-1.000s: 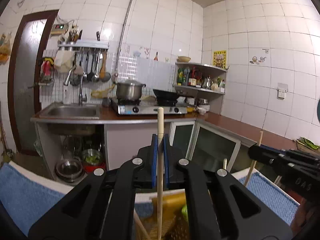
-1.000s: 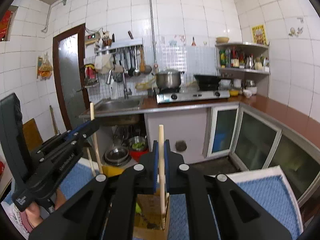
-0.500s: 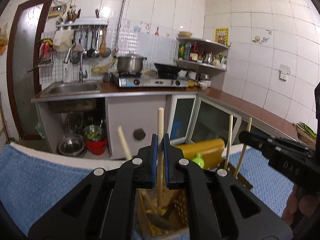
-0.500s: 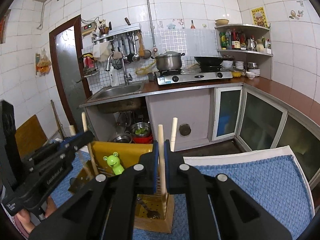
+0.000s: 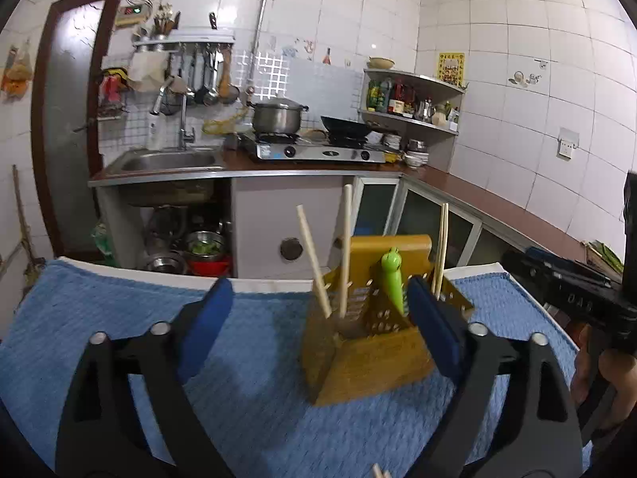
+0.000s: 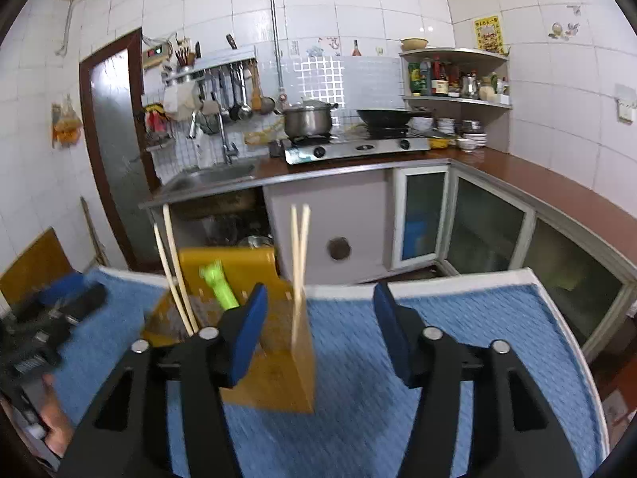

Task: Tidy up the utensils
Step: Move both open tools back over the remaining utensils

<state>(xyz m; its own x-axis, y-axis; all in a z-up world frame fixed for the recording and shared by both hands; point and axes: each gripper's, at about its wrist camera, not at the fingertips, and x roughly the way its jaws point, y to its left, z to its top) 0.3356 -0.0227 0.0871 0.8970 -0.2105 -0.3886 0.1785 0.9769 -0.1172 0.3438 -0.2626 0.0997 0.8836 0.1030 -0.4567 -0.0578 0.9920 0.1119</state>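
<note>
A yellow wooden utensil holder [image 5: 366,342] stands on the blue mat [image 5: 119,318]; it also shows in the right wrist view [image 6: 274,358]. Two pairs of wooden chopsticks stand in it: one pair [image 5: 345,247] in the left compartment, one pair [image 5: 441,247] at the right. A green frog-topped utensil [image 5: 392,279] stands between them. My left gripper [image 5: 318,322] is open and empty just in front of the holder. My right gripper [image 6: 320,326] is open and empty, with the chopstick pair [image 6: 299,263] standing free between its jaws.
The mat's white edge [image 6: 438,279] borders the table. Behind are a sink [image 5: 167,159], a stove with a pot [image 5: 278,117] and a wok, and a corner shelf of bottles [image 6: 450,75]. A wooden board [image 6: 32,263] leans at the left.
Both grippers have opened and let go of their chopsticks, which now stand in the holder. Both grippers have drawn back from the holder.
</note>
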